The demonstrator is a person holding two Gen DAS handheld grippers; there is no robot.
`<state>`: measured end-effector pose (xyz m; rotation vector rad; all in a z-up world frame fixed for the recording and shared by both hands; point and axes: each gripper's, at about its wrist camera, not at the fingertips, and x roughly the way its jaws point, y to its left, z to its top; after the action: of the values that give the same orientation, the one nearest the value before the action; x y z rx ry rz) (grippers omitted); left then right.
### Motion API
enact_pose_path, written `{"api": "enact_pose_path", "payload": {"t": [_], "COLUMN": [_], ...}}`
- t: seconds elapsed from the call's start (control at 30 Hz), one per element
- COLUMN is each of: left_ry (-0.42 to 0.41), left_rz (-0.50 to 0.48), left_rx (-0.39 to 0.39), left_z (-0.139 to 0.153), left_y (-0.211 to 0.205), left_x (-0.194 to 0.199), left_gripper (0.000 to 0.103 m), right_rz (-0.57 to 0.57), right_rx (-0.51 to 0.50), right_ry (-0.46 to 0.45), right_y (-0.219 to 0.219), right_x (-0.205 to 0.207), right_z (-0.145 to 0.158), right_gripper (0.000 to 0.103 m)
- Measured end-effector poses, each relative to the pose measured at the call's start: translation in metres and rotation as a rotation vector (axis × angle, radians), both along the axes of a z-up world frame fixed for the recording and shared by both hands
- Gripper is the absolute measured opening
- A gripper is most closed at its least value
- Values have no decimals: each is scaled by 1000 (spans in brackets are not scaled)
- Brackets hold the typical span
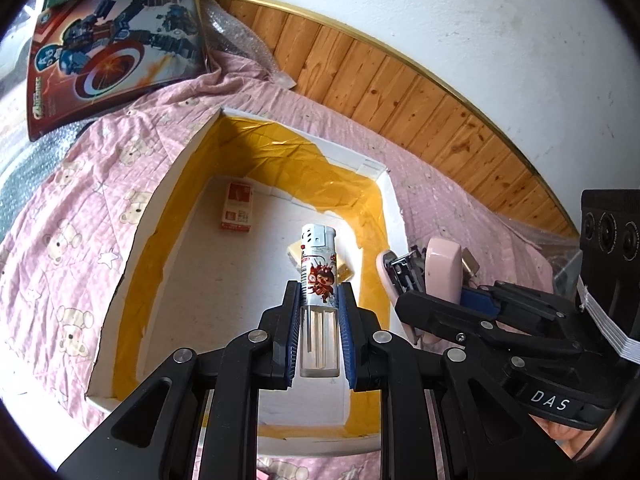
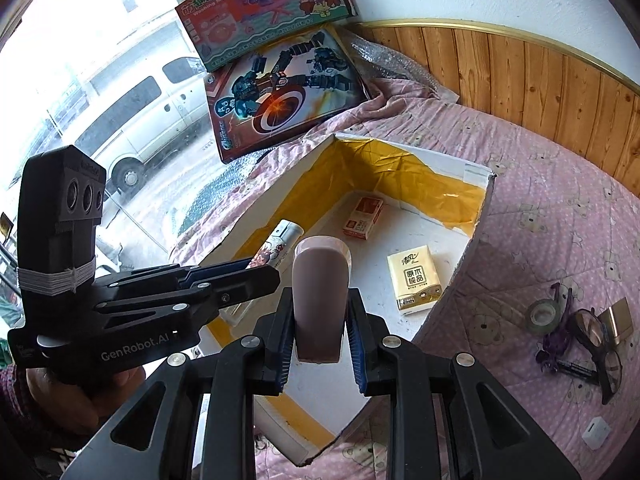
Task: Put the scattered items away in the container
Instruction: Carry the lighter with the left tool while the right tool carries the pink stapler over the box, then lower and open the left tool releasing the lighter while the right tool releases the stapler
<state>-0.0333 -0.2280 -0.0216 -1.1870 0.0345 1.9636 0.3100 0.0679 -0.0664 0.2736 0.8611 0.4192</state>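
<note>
My left gripper point(image 1: 320, 292) is shut on a white lighter point(image 1: 318, 264) with a red cartoon print, held over the white box point(image 1: 156, 200) lined with yellow tape. On the box floor lie a red-and-white pack point(image 1: 238, 208) and a yellow tissue pack point(image 1: 347, 273), which the lighter partly hides. My right gripper point(image 2: 320, 300) is shut on a pink stapler point(image 2: 320, 280), also above the box point(image 2: 484, 208). In the right wrist view the left gripper point(image 2: 264, 272) and its lighter point(image 2: 280, 240) sit just to the left. The red-and-white pack point(image 2: 363, 218) and the tissue pack point(image 2: 414, 280) show plainly there.
On the pink bear-print bedcover point(image 2: 540, 208) right of the box lie a tape roll point(image 2: 543, 315), a purple item point(image 2: 558, 336), dark glasses point(image 2: 596, 344), a gold object point(image 2: 620, 316) and a small white cube point(image 2: 596, 432). Two toy boxes point(image 2: 280, 96) lean behind the container. A wood-panelled wall borders the bed.
</note>
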Motion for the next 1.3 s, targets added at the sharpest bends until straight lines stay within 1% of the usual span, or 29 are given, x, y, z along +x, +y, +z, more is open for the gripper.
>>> {"api": "enact_pose_path", "payload": {"t": [0.1, 0.27, 0.47, 0.67, 0.83, 0.97, 1.1, 1.3], "left_ry": [-38, -76, -124, -190, -236, -298, -311, -322], "left_rz": [11, 20, 33, 60, 74, 77, 79, 87], "left_rx": [-14, -52, -107, -155, -191, -216, -242, -268], "left_z": [-4, -12, -26, -43, -55, -68, -75, -86], "left_y": [2, 9, 19, 27, 33, 40, 48, 58], "left_x": [-10, -27, -45, -61, -72, -81, -89, -104], "left_gripper": [19, 19, 19, 19, 19, 19, 19, 19], "right_rz": [6, 8, -3, -4, -10, -22, -48, -77], "right_rx": [-4, -3, 15, -14, -26, -34, -31, -71], "right_ry": [22, 64, 144, 194, 258, 308, 363, 412], "right_y": [3, 3, 1, 7, 12, 14, 14, 18], "right_x": [11, 32, 58, 84, 110, 133, 157, 184], "right_z": [-2, -3, -13, -19, -31, -43, -59, -79], "right_gripper": [26, 26, 26, 26, 26, 26, 26, 26]}}
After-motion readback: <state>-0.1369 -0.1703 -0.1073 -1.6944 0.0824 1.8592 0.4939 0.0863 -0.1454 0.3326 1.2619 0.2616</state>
